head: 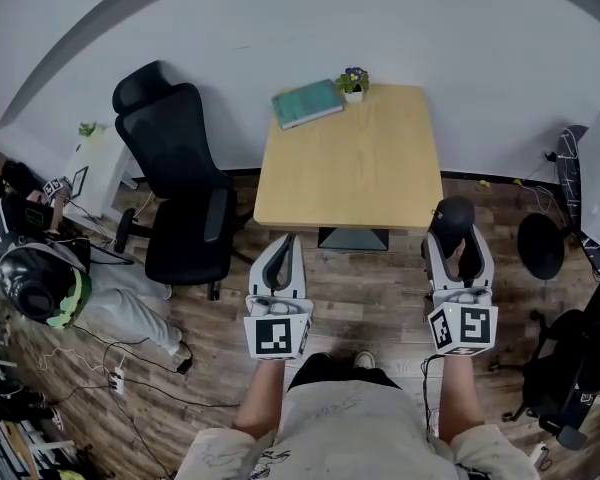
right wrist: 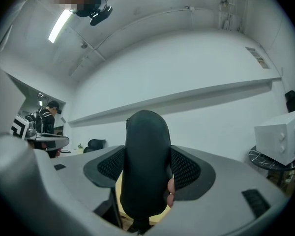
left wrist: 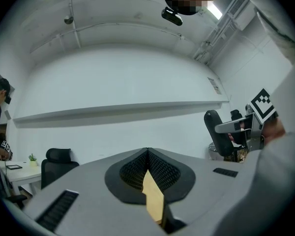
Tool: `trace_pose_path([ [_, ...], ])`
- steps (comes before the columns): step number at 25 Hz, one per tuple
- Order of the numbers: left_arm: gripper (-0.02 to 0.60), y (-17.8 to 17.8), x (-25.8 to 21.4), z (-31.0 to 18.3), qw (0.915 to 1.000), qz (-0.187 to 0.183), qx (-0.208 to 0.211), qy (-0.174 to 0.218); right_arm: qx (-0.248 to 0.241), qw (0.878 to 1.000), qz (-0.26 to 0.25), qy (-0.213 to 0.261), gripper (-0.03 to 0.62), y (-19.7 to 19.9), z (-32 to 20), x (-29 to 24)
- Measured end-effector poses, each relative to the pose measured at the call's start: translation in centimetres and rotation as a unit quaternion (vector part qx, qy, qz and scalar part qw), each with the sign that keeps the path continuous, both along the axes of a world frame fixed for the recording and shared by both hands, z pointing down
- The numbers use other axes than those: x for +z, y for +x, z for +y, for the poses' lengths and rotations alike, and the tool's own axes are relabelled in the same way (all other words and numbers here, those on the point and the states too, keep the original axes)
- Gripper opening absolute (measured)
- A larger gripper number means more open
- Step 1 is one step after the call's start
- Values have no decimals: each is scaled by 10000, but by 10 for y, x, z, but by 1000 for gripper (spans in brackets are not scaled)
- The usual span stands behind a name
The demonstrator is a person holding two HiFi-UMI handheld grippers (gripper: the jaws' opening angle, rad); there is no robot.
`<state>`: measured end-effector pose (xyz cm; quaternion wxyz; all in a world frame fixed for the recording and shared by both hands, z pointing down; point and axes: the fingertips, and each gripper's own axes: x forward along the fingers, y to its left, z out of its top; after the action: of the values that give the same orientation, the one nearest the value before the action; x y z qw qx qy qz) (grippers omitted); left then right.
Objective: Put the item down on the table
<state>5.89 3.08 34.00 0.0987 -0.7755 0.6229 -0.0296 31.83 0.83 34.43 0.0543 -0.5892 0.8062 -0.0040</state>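
Standing on a wood floor (head: 380, 298) facing a pale desk (head: 350, 178), white wall (head: 280, 28) behind; carry step, I judge, the item not yet set down. Black office chair (head: 175, 198) left of the desk; teal book (head: 307, 103) and small potted plant (head: 353, 84) at its far edge, the rest bare. Left gripper (head: 285, 243): fingers pressed together, empty. Right gripper (head: 458, 243): fingers clamped on a black rounded item (right wrist: 146, 166), held over the floor just short of the desk's near right corner. Next, likely: reach forward over bare wood; lower; part the fingers.
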Motion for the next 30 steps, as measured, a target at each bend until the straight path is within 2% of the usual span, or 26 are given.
trace_pose_path([
  [5, 6, -5, 8, -23, 10000, 25, 85, -12, -21, 10000, 73, 65, 304, -11, -20, 1],
  [10, 6, -28, 7, -60, 9999, 92, 121, 49, 75, 9999, 86, 59, 304, -33, -51, 0],
  [20, 6, -103, 2, -145, 9997, 208, 149, 54, 62, 9995, 251, 159, 304, -111, -138, -18],
  [30, 6, -184, 1, -204, 9995, 251, 99, 183, -19, 9990, 386, 205, 304, -188, -203, -22],
])
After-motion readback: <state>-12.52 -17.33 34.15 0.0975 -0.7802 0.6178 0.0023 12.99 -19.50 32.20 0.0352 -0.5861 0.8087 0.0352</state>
